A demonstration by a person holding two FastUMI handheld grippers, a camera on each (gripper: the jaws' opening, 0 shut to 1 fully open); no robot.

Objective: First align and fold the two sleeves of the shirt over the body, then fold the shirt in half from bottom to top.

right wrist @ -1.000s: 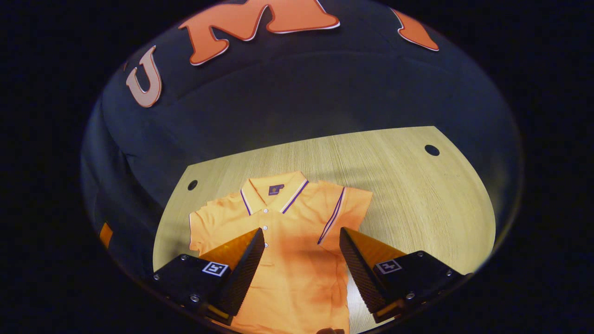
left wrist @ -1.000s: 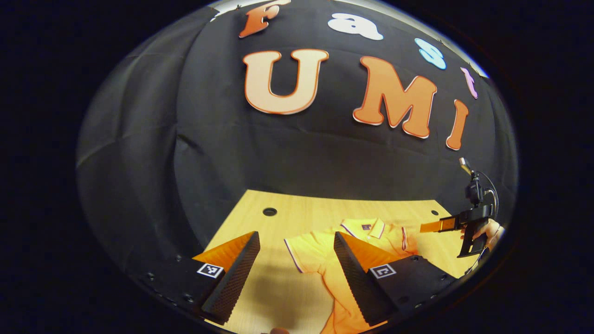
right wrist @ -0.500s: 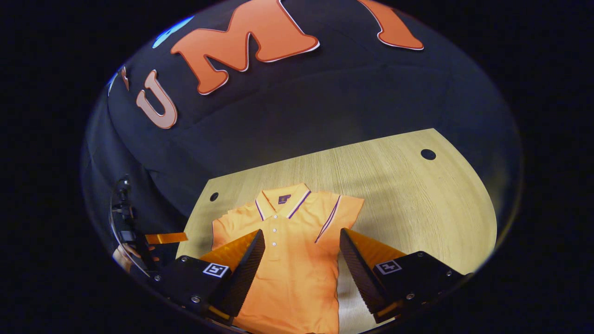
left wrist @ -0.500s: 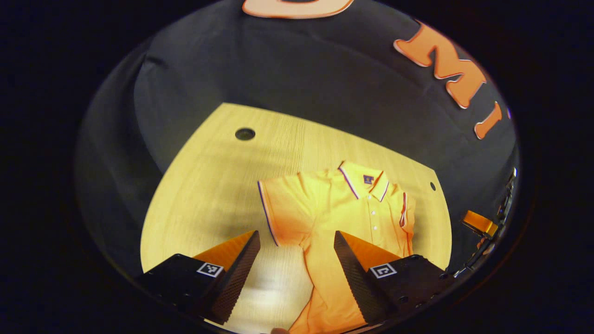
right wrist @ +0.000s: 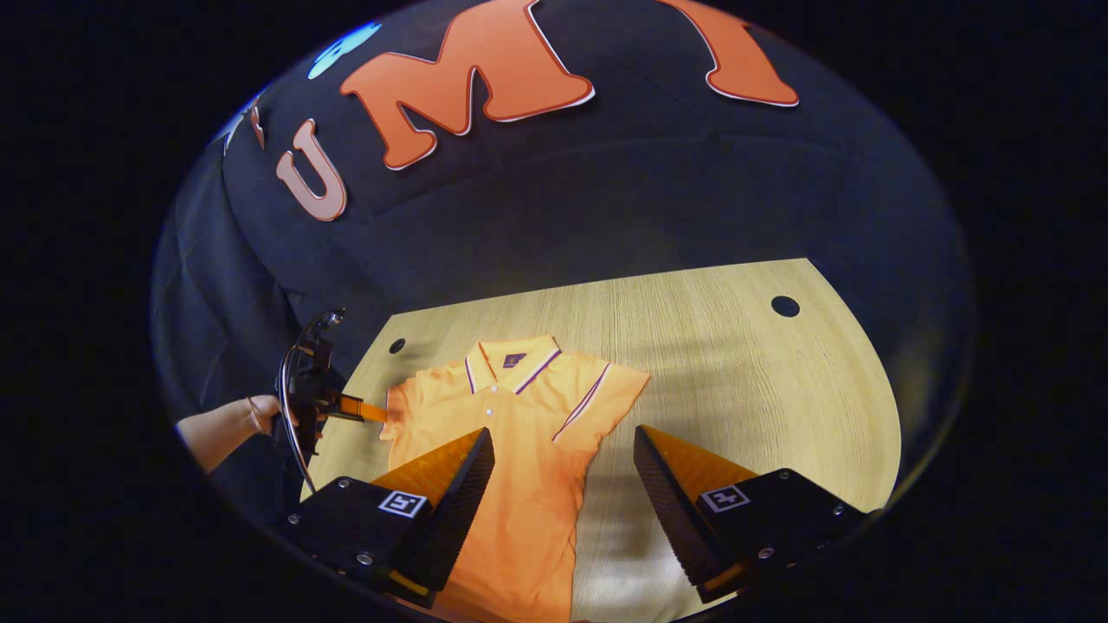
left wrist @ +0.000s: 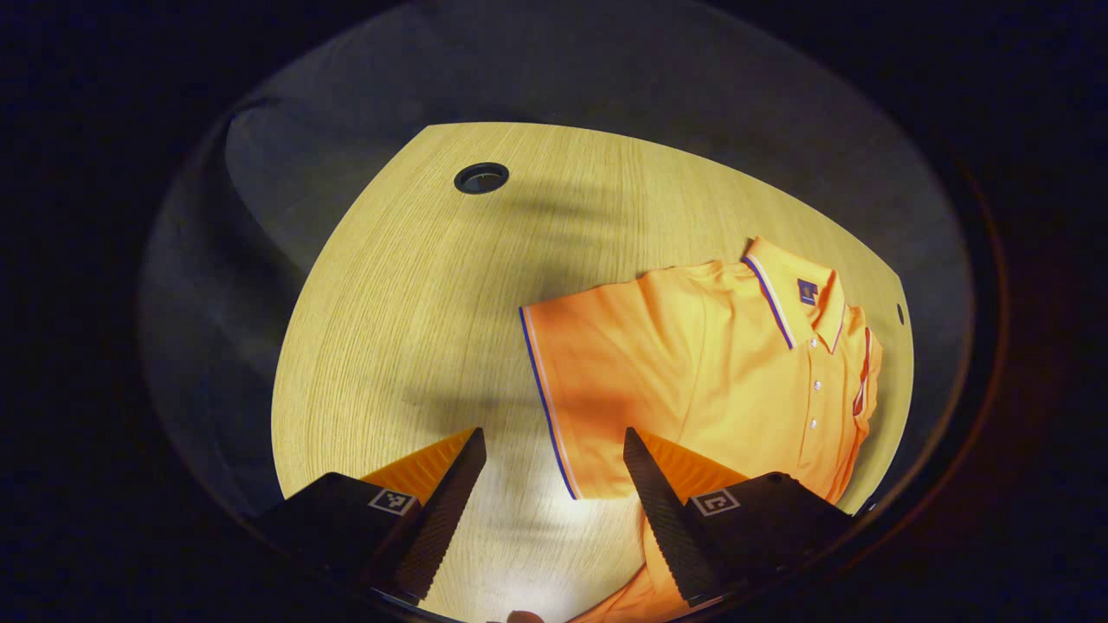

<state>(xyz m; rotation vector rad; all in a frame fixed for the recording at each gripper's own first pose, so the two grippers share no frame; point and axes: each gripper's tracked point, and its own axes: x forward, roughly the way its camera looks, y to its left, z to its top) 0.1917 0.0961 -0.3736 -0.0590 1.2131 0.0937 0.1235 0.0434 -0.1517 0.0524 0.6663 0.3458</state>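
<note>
Orange shirt [left wrist: 710, 372] on wooden table [left wrist: 407, 294]

A recording booth: black cloth wall [right wrist: 606, 199] drapes behind a pale wooden tabletop [right wrist: 736, 381] with round cable holes [right wrist: 785, 305].

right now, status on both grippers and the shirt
Left gripper open, nearing the unfolded sleeve. Right gripper open, above the body. Shirt flat on the table, right-side sleeve already folded over. Nothing in the way.

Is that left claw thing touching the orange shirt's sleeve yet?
Cannot tell. In the right gripper view the left gripper reaches the sleeve edge of the shirt, too small to show contact.
</note>
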